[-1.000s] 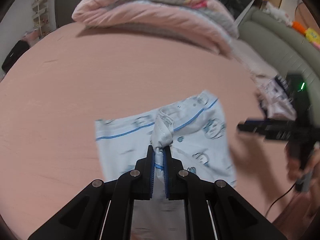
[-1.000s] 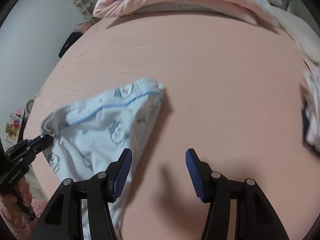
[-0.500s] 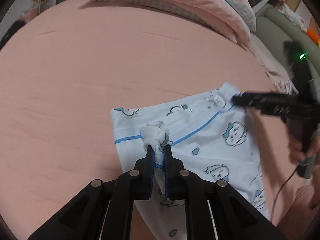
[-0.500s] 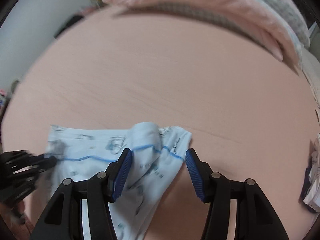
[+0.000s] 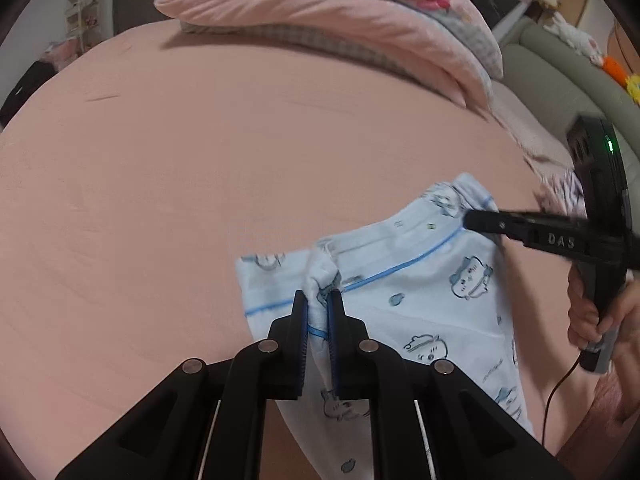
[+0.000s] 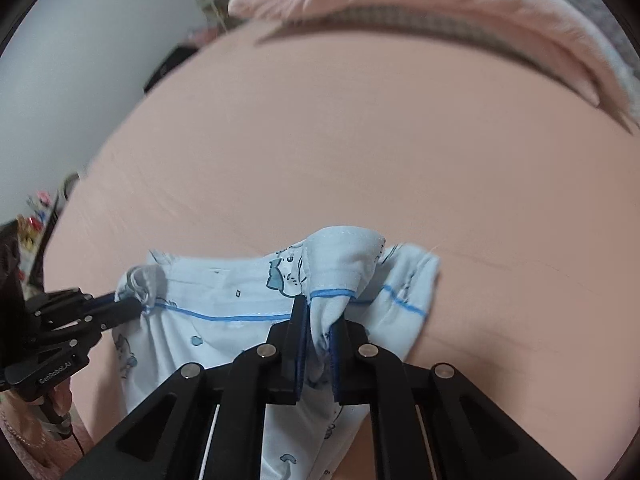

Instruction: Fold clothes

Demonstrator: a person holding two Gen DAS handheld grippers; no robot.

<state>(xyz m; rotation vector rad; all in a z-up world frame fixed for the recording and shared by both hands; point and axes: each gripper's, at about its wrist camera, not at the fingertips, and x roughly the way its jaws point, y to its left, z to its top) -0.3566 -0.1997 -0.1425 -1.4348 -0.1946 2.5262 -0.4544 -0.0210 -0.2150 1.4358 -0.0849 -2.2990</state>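
Observation:
A pale blue garment (image 5: 420,300) with cartoon prints and a blue stripe lies on the pink bed sheet (image 5: 200,200). My left gripper (image 5: 318,300) is shut on a bunched piece of its upper edge, near the left corner. In the right wrist view, the right gripper (image 6: 320,312) has its jaws closing, and its pads press on a raised fold of the same edge of the garment (image 6: 224,332), near the other corner. Each gripper shows in the other's view: the right gripper (image 5: 470,220) at the cloth's far corner, the left gripper (image 6: 136,304) at the left.
A pile of pink and grey quilts (image 5: 340,12) lies along the far side of the bed. A grey sofa (image 5: 560,72) with toys stands beyond on the right. A hand (image 5: 592,312) grips the right tool's handle. Bare sheet spreads to the left and ahead.
The right gripper came in from open over the bare sheet to the garment's upper edge and closed on a fold. The left gripper kept its hold; the cloth now spans both.

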